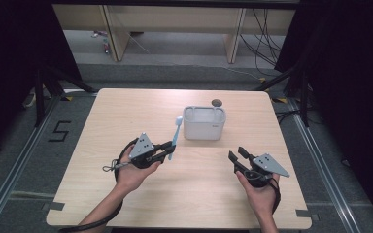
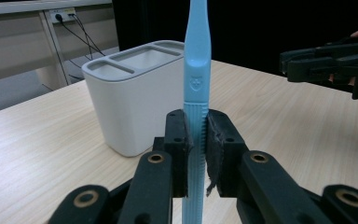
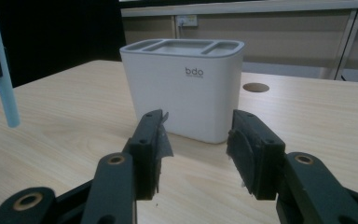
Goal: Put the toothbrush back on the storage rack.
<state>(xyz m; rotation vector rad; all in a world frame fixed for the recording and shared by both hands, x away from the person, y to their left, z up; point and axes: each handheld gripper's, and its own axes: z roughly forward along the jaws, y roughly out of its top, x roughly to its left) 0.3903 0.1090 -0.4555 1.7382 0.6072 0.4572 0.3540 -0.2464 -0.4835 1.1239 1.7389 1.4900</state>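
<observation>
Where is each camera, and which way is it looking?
High view: sits above the person's side, looking forward and down at the table; both forearms, the left gripper and right gripper show.
Left gripper view: rides that gripper, looking along jaws shut on the toothbrush; the right gripper shows beyond.
Right gripper view: rides that gripper, looking past open, empty jaws.
All views share the white holder.

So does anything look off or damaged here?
Only the pad lining on the right gripper: its edges look frayed and peeling. The toothbrush sits straight in the left gripper, and the white holder stands upright.
</observation>
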